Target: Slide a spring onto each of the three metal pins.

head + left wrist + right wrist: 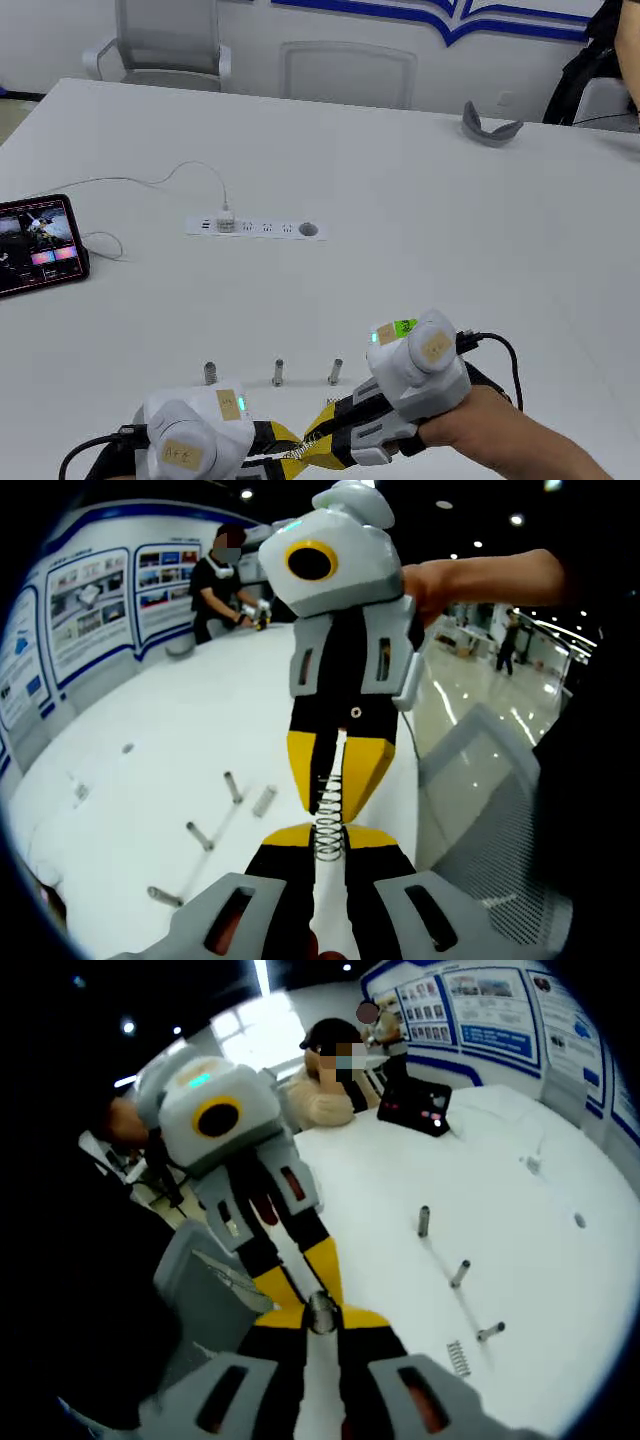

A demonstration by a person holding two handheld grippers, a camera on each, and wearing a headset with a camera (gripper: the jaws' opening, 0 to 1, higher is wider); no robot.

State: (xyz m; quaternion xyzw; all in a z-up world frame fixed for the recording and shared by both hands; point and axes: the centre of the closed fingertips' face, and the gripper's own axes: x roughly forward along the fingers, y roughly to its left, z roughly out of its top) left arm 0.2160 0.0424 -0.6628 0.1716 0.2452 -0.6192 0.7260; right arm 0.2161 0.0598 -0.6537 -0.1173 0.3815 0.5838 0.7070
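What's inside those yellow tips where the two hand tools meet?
A small coiled spring, pinched by the left gripper at one end and the right gripper at the other. Its middle coils show; both ends are covered by the yellow jaws.

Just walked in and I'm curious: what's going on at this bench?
A person holds a gripper in each hand. The left gripper and right gripper pinch one spring between them, in front of three upright pins on the table. A second spring lies loose beside an end pin.
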